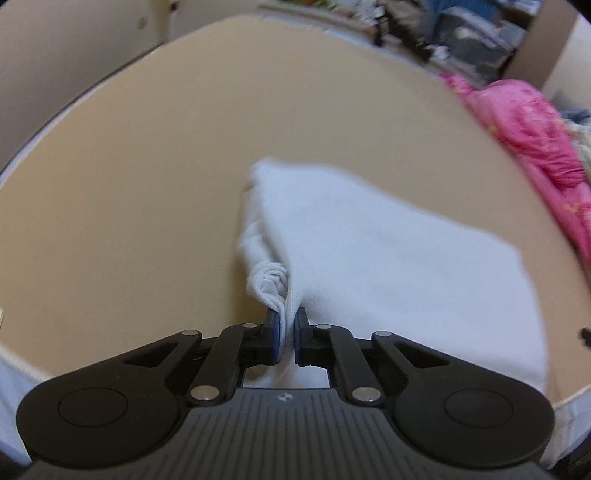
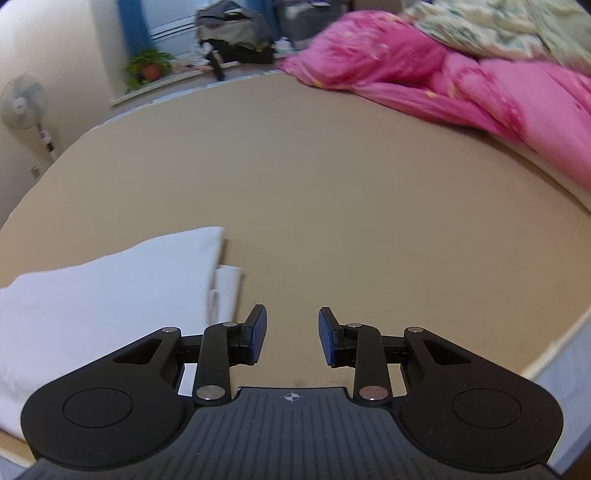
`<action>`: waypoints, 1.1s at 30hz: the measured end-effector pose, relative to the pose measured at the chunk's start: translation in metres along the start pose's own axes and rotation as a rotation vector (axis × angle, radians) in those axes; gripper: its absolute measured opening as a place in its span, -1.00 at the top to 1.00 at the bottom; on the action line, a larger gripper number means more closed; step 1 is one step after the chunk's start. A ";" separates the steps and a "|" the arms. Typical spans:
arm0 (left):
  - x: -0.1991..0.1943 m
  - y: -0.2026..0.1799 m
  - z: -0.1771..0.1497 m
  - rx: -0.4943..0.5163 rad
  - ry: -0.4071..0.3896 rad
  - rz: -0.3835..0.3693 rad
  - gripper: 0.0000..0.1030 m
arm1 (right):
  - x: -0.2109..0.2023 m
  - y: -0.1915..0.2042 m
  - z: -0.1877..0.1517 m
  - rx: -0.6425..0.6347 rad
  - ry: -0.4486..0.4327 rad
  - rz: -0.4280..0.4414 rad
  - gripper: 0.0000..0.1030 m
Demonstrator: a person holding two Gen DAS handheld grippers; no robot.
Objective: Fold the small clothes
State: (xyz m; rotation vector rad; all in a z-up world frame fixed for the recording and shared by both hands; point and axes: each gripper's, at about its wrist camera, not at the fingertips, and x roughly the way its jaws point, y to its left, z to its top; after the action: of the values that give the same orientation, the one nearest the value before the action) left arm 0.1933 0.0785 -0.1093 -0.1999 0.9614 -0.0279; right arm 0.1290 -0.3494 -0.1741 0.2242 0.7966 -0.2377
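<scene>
A white garment (image 1: 388, 254) lies partly folded on the tan bed sheet (image 1: 147, 184). My left gripper (image 1: 287, 325) is shut on a bunched edge of the garment at its near left corner and holds it slightly lifted. In the right wrist view the same white garment (image 2: 110, 295) lies at the lower left, with a folded layer showing at its right edge. My right gripper (image 2: 291, 332) is open and empty, just right of the garment, above the bare sheet (image 2: 369, 203).
A pink quilt (image 2: 461, 85) is heaped along the far right of the bed, also in the left wrist view (image 1: 535, 147). A standing fan (image 2: 22, 103), a potted plant (image 2: 147, 68) and piled clutter (image 2: 232, 33) stand beyond the bed.
</scene>
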 end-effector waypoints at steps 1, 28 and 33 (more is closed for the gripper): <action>-0.007 -0.016 0.005 0.018 -0.016 -0.024 0.86 | -0.001 -0.003 0.001 0.010 -0.004 0.002 0.37; 0.075 -0.203 -0.071 0.276 0.182 -0.400 0.70 | 0.044 -0.019 -0.001 0.159 0.262 0.349 0.14; 0.093 -0.207 -0.108 0.407 0.199 -0.332 0.74 | 0.043 -0.005 -0.017 0.113 0.308 0.362 0.93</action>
State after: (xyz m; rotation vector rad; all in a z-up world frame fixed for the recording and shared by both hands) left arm 0.1723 -0.1520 -0.2069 0.0222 1.0904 -0.5526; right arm 0.1453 -0.3547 -0.2172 0.5138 1.0309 0.0971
